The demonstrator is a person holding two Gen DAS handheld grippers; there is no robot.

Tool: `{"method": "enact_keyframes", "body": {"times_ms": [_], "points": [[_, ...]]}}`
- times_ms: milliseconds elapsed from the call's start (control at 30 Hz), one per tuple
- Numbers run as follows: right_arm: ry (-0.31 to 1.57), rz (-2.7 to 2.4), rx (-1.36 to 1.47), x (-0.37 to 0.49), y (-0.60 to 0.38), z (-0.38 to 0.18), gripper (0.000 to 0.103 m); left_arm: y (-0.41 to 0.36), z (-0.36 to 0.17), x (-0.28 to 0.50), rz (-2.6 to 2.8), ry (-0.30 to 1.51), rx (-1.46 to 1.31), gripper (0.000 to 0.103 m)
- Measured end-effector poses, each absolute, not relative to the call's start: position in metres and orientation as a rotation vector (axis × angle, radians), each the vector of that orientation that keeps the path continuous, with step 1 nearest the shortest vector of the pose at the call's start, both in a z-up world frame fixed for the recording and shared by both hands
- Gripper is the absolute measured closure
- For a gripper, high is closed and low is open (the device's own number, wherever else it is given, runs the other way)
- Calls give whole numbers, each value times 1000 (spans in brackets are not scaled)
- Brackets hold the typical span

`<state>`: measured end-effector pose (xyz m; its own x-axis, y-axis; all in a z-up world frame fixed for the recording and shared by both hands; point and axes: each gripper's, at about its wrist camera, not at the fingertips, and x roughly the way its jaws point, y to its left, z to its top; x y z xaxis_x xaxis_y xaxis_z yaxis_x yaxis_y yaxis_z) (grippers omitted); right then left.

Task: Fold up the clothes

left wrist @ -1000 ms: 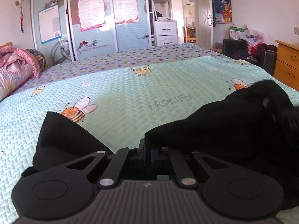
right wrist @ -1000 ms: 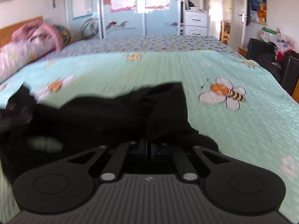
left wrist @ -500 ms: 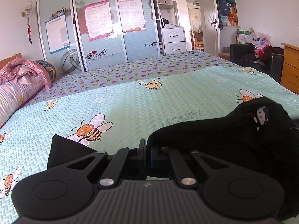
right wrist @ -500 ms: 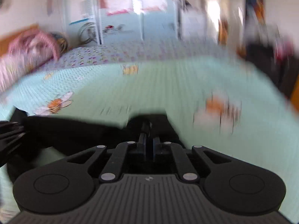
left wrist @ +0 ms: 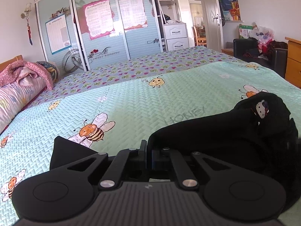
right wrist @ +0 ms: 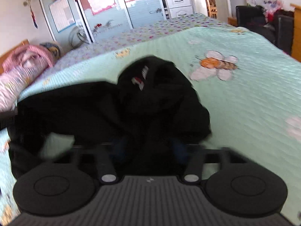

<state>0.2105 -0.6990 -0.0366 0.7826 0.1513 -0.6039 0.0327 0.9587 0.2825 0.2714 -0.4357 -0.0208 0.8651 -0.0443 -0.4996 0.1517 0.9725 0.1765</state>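
Where black garment [right wrist: 160,101] bunches, right gripper [right wrist: 150,146] fingers hidden, seemingly apart.

Bed cover: mint quilted bedspread [left wrist: 150,101] with cartoon bees and the word HONEY.
Far sheet: lilac sheet [left wrist: 150,64] with small hearts.
Left edge: pink bedding roll [left wrist: 20,86].
Back wall: sliding wardrobe [left wrist: 97,28] with pink posters.
Beside wardrobe: white drawer unit [left wrist: 175,36].
Right side: black armchair [left wrist: 263,54], wooden dresser [left wrist: 293,62].

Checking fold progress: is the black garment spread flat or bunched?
Bunched: the black cloth garment humps in rumpled folds on the mint bee-print bedspread.
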Motion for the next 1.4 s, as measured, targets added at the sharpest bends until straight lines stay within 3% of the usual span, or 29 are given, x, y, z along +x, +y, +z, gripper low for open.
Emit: {"method": "enact_keyframes", "body": {"times_ms": [67,233,300,400,500,533,700,767,800,833,1100,1167,1200,1233,1300,1400], "points": [[643,50,284,230,-700,-29,103,-434,-22,274,-104,527,205,99],[447,-29,81,254,-687,12,103,-429,-23,277,-109,554,198,99],[454,-45,48,260,-683,17,101,-428,-23,277,-112,565,195,99],[508,21,95,252,-676,15,86,-427,-23,276,-115,582,185,99],[570,138,113,227,-656,2,42,-424,-23,273,-120,605,174,99],[592,169,107,218,-647,-5,36,-423,-23,272,-123,620,170,99],[680,271,-20,192,-595,-36,35,-408,-28,250,-143,707,101,98],[712,293,-51,199,-581,-44,42,-405,-34,241,-147,734,94,98],[723,304,-65,205,-576,-46,77,-405,-36,240,-149,737,90,98],[725,311,-78,212,-572,-47,102,-405,-39,240,-151,740,86,98],[594,211,-25,240,-575,-14,102,-410,-37,263,-136,655,63,98],[604,194,-8,237,-579,-13,95,-411,-36,271,-124,637,56,98],[609,192,2,232,-582,-12,78,-410,-35,274,-124,629,40,98],[612,190,13,226,-585,-13,52,-409,-35,278,-124,620,23,99],[606,187,22,214,-590,-15,29,-407,-34,283,-128,600,-1,99],[626,194,-18,212,-587,-25,28,-405,-33,289,-129,583,-29,99]]}}
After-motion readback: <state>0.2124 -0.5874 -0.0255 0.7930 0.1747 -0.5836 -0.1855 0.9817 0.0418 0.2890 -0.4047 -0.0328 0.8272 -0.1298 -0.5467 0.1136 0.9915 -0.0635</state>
